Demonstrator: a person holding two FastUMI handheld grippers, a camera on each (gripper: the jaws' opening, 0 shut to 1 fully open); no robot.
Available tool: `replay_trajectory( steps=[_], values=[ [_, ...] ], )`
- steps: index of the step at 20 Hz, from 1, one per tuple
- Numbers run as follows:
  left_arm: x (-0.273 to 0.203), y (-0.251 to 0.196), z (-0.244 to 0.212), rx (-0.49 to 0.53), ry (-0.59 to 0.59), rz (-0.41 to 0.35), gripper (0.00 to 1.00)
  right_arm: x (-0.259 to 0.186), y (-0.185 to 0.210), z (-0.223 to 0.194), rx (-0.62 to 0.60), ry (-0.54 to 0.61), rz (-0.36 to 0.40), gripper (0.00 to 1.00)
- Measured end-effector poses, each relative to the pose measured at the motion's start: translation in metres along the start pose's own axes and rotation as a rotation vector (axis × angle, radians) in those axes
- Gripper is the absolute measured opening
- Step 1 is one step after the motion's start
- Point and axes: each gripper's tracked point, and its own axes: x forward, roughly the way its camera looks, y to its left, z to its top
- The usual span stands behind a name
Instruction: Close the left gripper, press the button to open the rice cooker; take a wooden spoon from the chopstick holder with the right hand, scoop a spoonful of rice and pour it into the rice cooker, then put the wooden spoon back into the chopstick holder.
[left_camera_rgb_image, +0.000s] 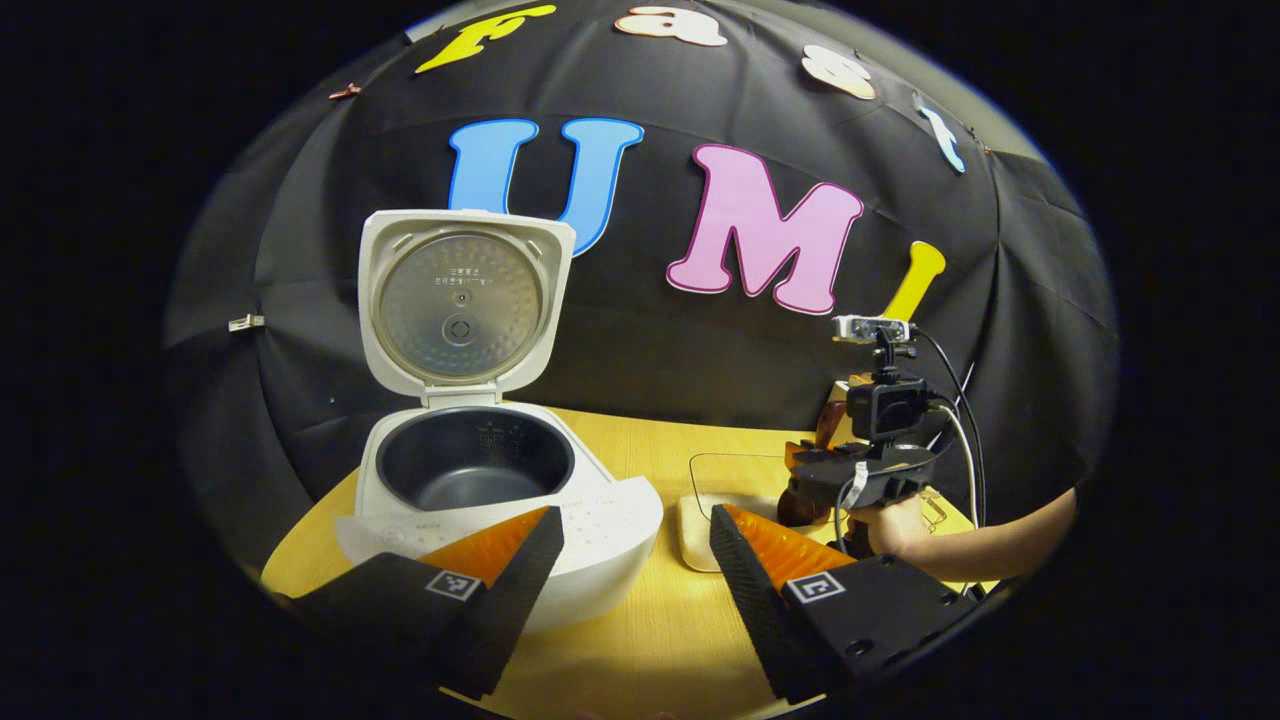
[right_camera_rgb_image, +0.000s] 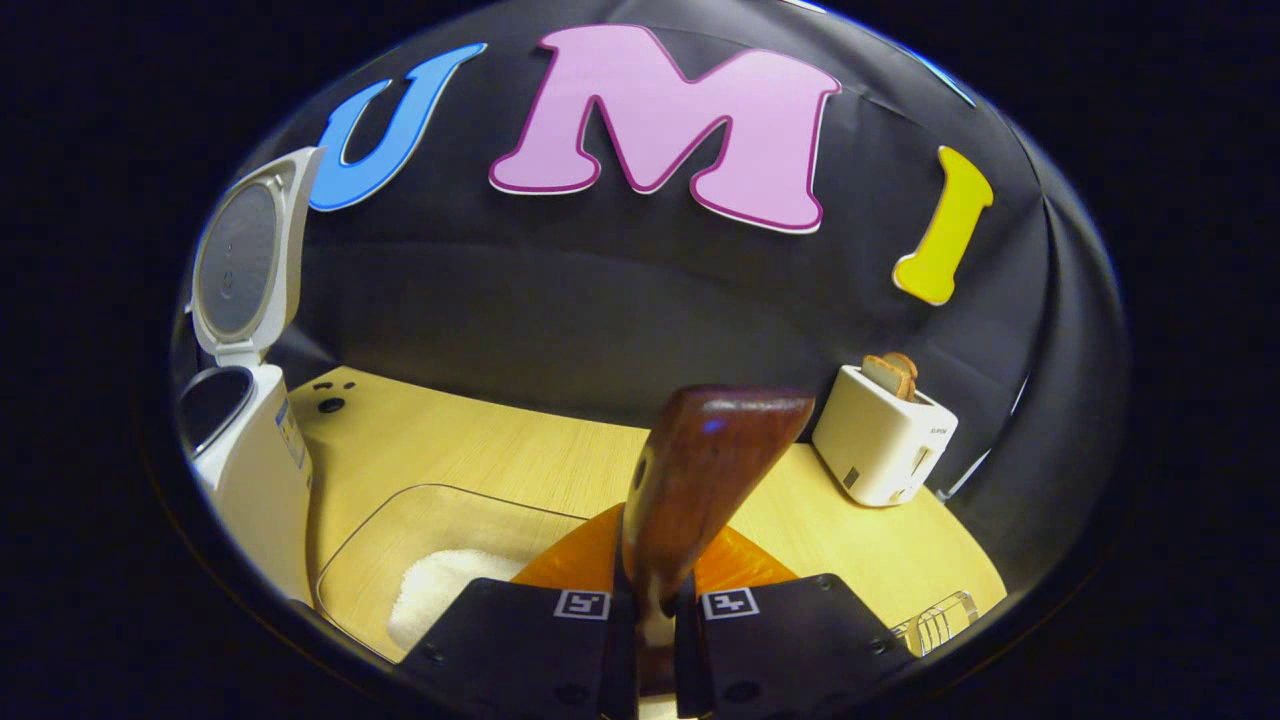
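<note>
Right fingers pinch the wooden spoon above the rice tray. Left fingers are spread near the rice cooker, lid raised, on the surface.

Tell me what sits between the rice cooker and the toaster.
In the right gripper view, a clear tray holding white rice lies on the table between the cooker and toaster; the held wooden spoon rises there too.

Rice cooker lid up, left gripper spread before it.
</note>
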Motion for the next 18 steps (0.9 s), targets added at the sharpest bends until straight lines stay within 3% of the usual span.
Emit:
replay_trajectory(
  steps=[3, 9, 18],
  values=[
    [-0.004, 0.002, 0.004, -0.037, -0.002, -0.009, 0.95, -0.005, 0.023, -0.008, -0.008, 0.033, 0.044, 0.18],
    [-0.008, 0.009, 0.008, -0.017, -0.013, -0.002, 0.95, -0.009, 0.048, -0.020, 0.218, 0.118, 0.084, 0.19],
    [-0.009, 0.011, 0.008, 0.002, -0.018, 0.017, 0.95, -0.011, 0.066, -0.015, 0.390, 0.171, 0.156, 0.19]
  ],
)
